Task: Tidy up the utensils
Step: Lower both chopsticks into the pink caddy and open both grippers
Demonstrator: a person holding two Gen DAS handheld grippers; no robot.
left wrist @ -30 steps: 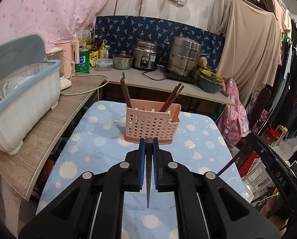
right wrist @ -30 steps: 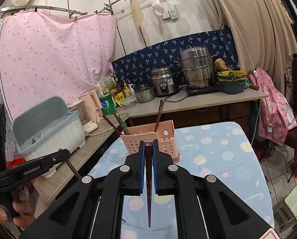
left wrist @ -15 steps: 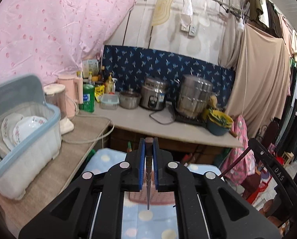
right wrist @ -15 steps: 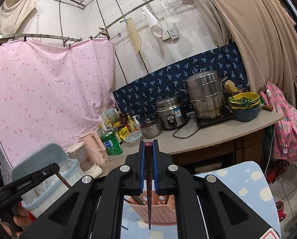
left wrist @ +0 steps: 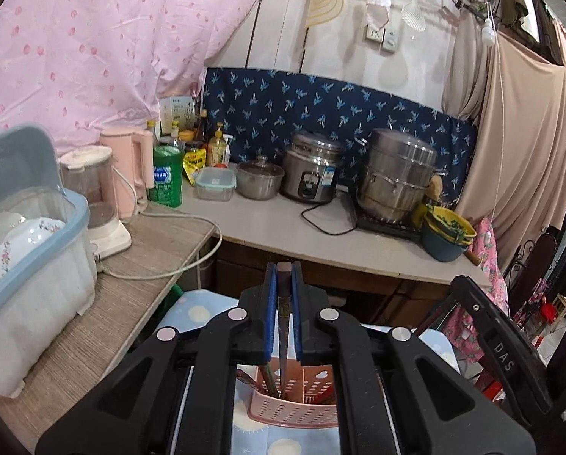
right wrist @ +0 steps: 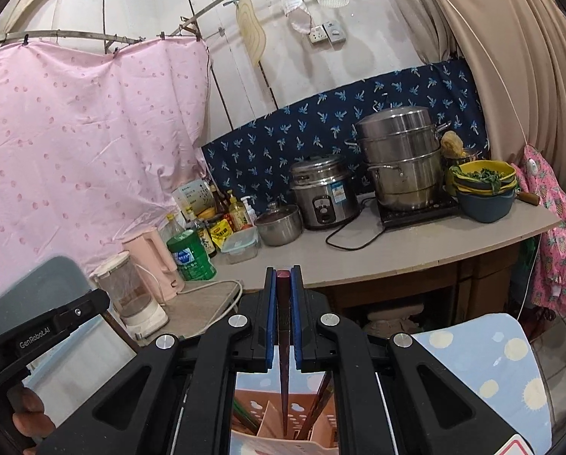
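My left gripper (left wrist: 283,270) is shut on a dark chopstick (left wrist: 283,341) that stands upright between the blue pads. Its tip points down into the pink perforated utensil basket (left wrist: 294,411) right below, where other chopsticks lean. My right gripper (right wrist: 283,271) is shut on a reddish-brown chopstick (right wrist: 284,379), with its tip over the same basket (right wrist: 279,432), beside a divider. The basket stands on a blue dotted tablecloth (right wrist: 483,349). Each view catches the other gripper at its edge: the right one (left wrist: 499,352), the left one (right wrist: 47,326) held by a hand (right wrist: 25,421).
An L-shaped counter (left wrist: 283,227) runs behind the table. It bears a steamer pot (left wrist: 396,174), rice cooker (left wrist: 313,174), small pot (left wrist: 260,178), green bottle (left wrist: 167,174), pink kettle (left wrist: 127,167) and blender (left wrist: 93,197). A dish bin (left wrist: 25,250) with plates stands at the left. Clothes hang at the right.
Both grippers have moved forward and a little up with their chopsticks. The basket, earlier well ahead of the fingers, now lies right under them.
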